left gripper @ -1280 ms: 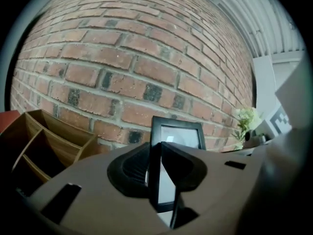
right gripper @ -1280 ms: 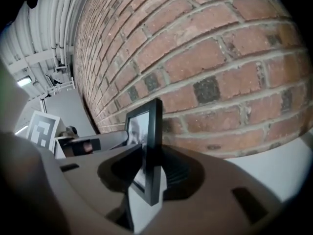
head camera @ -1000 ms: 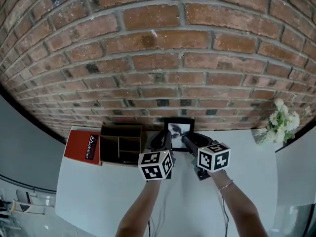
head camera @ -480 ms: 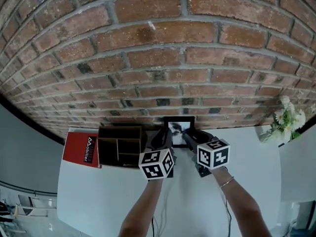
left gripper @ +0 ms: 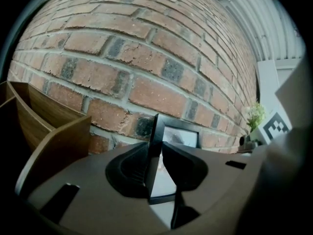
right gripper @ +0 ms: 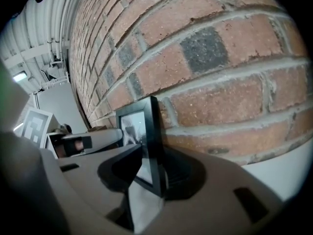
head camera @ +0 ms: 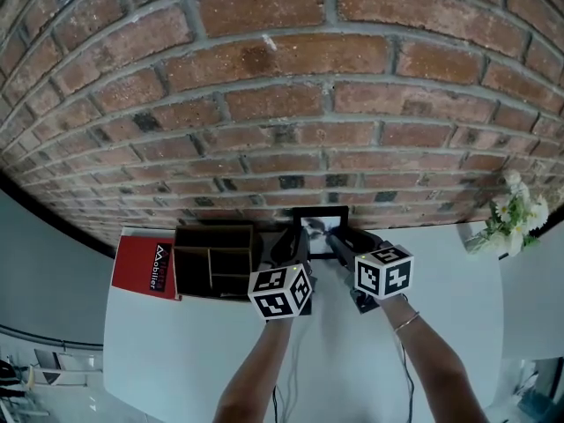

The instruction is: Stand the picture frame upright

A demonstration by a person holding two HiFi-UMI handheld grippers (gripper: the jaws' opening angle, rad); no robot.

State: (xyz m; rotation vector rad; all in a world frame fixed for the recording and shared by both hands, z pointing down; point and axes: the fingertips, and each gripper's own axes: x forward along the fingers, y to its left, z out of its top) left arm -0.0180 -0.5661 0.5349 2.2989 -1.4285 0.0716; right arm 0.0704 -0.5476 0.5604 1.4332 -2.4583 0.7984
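two-handed hold on upright picture frame point(head camera: 320, 222) against brick wall point(head camera: 282, 104): right edge clamped in right gripper point(right gripper: 152, 166), left edge between left gripper point(left gripper: 155, 164) jaws, touching, just opening slightly.

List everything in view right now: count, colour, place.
frame: 1, black, upright at the wall, table's back middle
organizer: 1, brown wood, left of the frame
book: 1, red, left of the organizer
flowers: 1 bunch, white and green, far right
table: 1, white
wall: 1, red brick, behind the table
left gripper: 1, taupe, jaws on the frame's left edge, just been opening slightly
right gripper: 1, taupe, jaws on the frame's right edge
arms: 2, bare, bottom of head view
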